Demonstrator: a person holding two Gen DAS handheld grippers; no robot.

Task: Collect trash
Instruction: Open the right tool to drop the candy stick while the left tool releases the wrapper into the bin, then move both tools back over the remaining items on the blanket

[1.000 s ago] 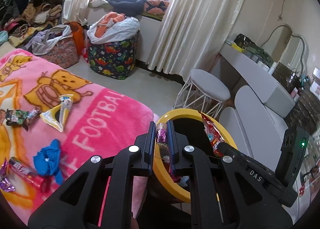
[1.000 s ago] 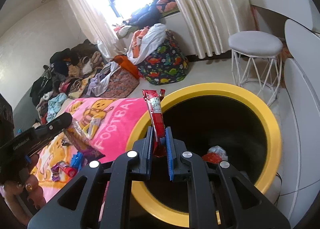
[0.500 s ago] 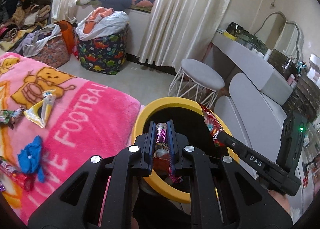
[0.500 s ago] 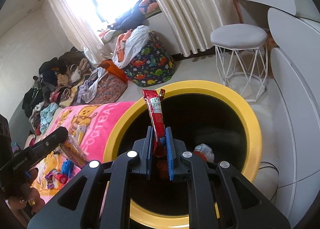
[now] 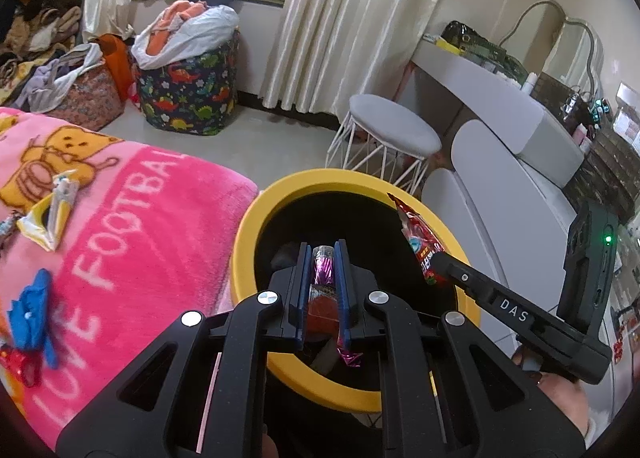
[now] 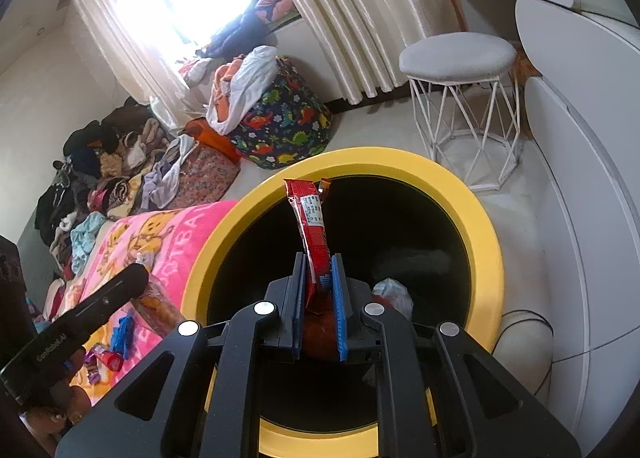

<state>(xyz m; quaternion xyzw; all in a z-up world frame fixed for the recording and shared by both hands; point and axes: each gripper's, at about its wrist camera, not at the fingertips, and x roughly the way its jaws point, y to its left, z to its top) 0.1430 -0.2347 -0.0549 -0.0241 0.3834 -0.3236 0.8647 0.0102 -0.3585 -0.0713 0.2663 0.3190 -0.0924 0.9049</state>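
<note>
Both tools hover over the yellow-rimmed bin [image 6: 476, 218]. The left tool [image 5: 323, 258] pinches a purple candy wrapper [image 5: 323, 270]; the right tool [image 6: 318, 270] pinches a red wrapper [image 6: 312, 230]. Released off-centre, either light wrapper could catch the rim and land outside.

Inside the yellow-rimmed bin [image 6: 478, 214], the floor is mostly black shadow; a pale crumpled piece [image 6: 394, 294] shows, though what it is cannot be told. The right gripper [image 6: 319, 278] hides the lower end of the red wrapper [image 6: 312, 234] over the bin, and the left gripper [image 5: 324, 274] covers most of the purple candy wrapper [image 5: 323, 268]. Left of the bin, the pink blanket [image 5: 132, 226] runs off the picture's edge, perhaps with more litter there.
</note>
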